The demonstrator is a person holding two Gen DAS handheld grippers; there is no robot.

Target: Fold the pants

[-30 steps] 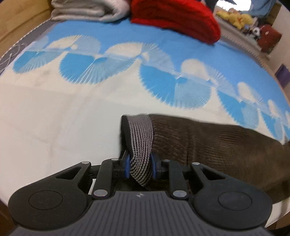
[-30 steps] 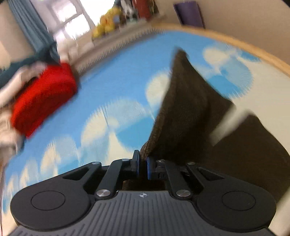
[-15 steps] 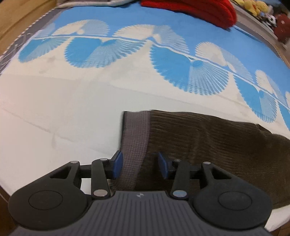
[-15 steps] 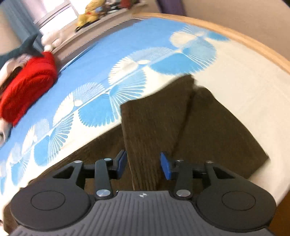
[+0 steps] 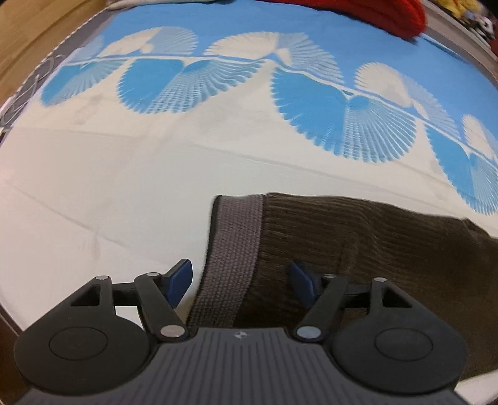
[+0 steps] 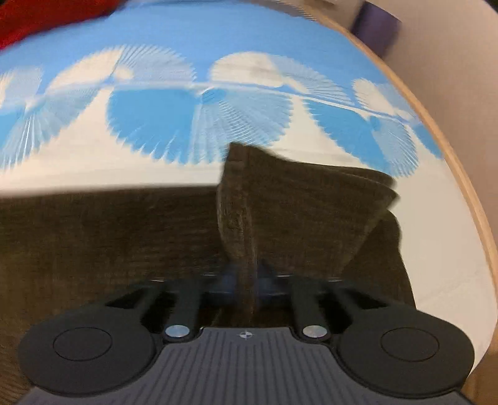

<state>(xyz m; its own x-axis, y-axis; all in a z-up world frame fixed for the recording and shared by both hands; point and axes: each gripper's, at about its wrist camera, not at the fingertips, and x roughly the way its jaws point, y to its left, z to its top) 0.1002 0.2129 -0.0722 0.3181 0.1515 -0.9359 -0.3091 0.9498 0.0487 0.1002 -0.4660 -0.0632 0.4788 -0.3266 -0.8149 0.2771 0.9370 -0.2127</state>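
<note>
Brown corduroy pants (image 5: 358,246) lie on the bed, with their grey knit waistband (image 5: 232,249) at the left end. My left gripper (image 5: 241,278) is open wide, its blue pads either side of the waistband and apart from it. In the right wrist view the pants (image 6: 93,243) stretch to the left and a leg end (image 6: 311,202) is folded up and over. My right gripper (image 6: 247,275) is shut on a raised fold of the leg fabric; that view is blurred.
The bed sheet (image 5: 124,187) is white near me and blue with fan patterns farther off. A red blanket (image 5: 373,12) lies at the far edge. A wooden bed rim (image 6: 467,174) curves along the right, with a wall beyond it.
My left gripper let go of the waistband and has opened wider. My right gripper let go of the leg, then shut again on a fold of it.
</note>
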